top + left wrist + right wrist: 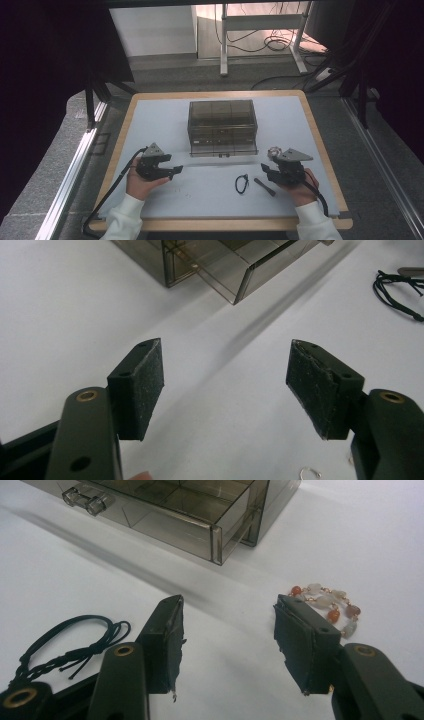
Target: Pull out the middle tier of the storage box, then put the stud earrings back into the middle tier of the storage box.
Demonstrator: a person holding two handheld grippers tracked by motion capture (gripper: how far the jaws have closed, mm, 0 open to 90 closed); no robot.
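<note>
Both grippers sit low on the near side of the smoked drawer box (pixel 222 128), empty, nothing clamped.

Left gripper (pixel 225 375): jaws wide apart over bare table, near-left of the box. A small metal ring (pixel 310 473) lies just beside its right jaw.

Right gripper (pixel 227 630): jaws also spread, near-right of the box. The bead bracelet (pixel 327 605) (orange and pale stones) lies just beyond its right jaw, touching or nearly so; can't tell which. The black cord bracelet (pixel 70 640) lies off to its other side, farther from the box front than the beads.

The box's bottom drawer (pixel 165 517) looks pulled out a bit, knobs (pixel 85 502) facing the person.

Likely step: pick up the beads w/ the right gripper. To do it well:
- shift the jaws sideways, away from the cord, so the strand sits between the pads, not under one
- come down flat to the table, close slowly on a bead, not the thin links
- lift straight up before heading to the drawer, so the loop doesn't drag
</note>
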